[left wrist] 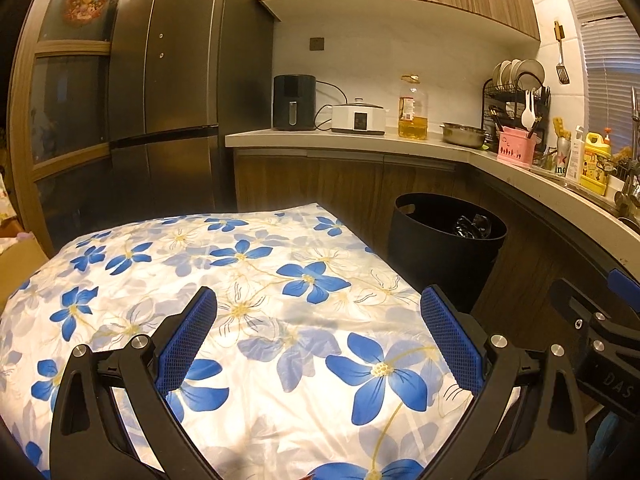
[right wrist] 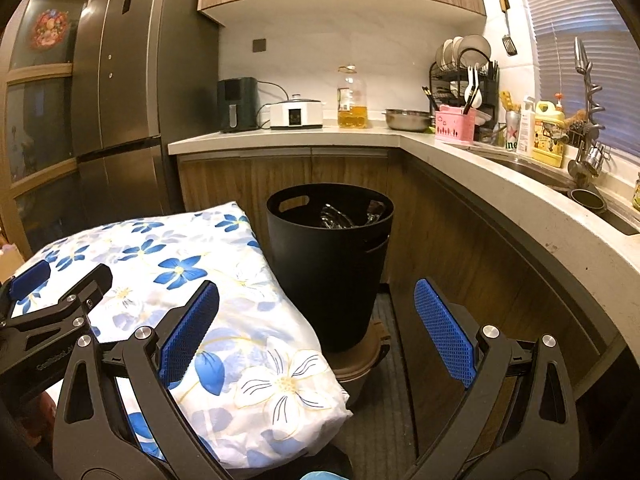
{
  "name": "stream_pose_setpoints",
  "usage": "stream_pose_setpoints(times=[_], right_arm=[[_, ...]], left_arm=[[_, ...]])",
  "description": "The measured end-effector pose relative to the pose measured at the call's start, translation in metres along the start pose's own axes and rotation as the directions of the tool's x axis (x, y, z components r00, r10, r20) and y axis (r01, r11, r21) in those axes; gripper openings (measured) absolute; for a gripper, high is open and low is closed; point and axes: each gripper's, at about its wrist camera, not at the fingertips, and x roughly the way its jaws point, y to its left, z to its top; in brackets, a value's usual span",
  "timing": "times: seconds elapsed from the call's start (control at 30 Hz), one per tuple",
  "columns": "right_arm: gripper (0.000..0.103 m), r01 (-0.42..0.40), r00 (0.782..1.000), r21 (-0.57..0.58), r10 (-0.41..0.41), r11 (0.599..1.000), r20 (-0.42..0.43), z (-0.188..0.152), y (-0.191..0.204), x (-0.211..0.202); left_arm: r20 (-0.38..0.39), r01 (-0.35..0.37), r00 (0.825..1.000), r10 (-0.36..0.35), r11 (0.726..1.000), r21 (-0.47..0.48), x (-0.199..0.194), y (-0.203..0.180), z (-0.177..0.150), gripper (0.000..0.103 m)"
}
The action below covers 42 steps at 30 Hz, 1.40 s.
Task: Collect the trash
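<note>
My left claw [left wrist: 316, 344] is spread wide and holds nothing, over the flowery cloth [left wrist: 240, 280] on the table. My right claw [right wrist: 316, 336] is spread wide too, just past the table's right edge. The black bin [right wrist: 330, 256] there already holds shiny trash [right wrist: 340, 216]. I see no more trash, so I might bump the bin over.

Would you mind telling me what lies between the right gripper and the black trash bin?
Nothing: only bare dark floor separates the open right gripper from the black trash bin, in the right wrist view.
</note>
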Motion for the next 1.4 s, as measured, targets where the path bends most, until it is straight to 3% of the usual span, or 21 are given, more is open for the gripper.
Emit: stream_pose_setpoints(times=[1.4], right_arm=[[0.097, 0.004, 1.0, -0.003, -0.004, 1.0, 0.014, 0.0, 0.005, -0.012]], left_arm=[[0.012, 0.004, 1.0, -0.004, 1.0, -0.006, -0.014, 0.005, -0.003, 0.097]])
